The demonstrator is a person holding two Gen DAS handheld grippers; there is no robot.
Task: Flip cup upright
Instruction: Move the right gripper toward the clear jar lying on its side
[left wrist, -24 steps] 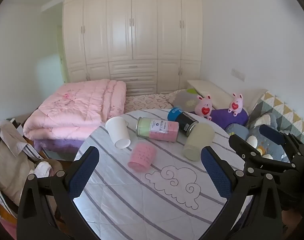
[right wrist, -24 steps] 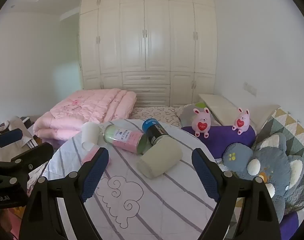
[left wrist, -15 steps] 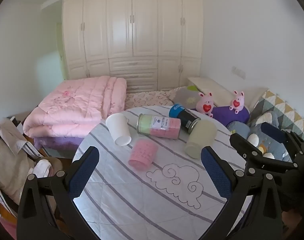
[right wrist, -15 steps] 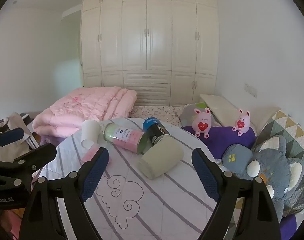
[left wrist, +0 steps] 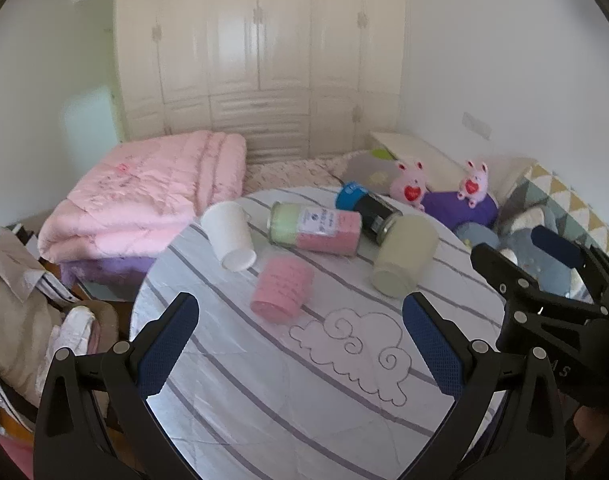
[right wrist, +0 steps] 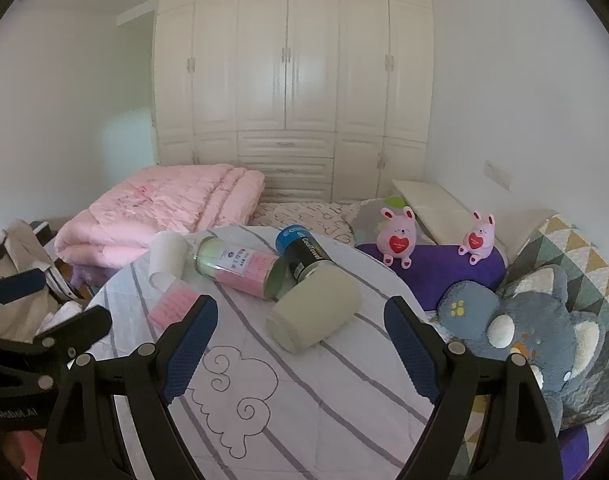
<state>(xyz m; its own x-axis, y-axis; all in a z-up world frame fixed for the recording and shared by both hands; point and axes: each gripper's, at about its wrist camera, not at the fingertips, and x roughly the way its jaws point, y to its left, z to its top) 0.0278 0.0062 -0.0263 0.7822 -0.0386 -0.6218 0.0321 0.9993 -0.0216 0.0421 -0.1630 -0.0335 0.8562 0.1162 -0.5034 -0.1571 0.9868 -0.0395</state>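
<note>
Evidently nothing gripped: both tongs spread, hovering off the table's (left wrist: 232,364) near edge.
Left gripper (left wrist: 300,344) faces the toppled pink cup (left wrist: 282,290); right gripper (right wrist: 300,344) faces the pale green cup (right wrist: 314,318).

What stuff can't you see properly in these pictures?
- Pink cup: right wrist view, partly hidden behind the right claw's finger.
- Pink cup: left wrist view, blurred, pattern unreadable.
- Can label: right wrist view, print too small.
- Table near edge: cut off by the left claw.
</note>
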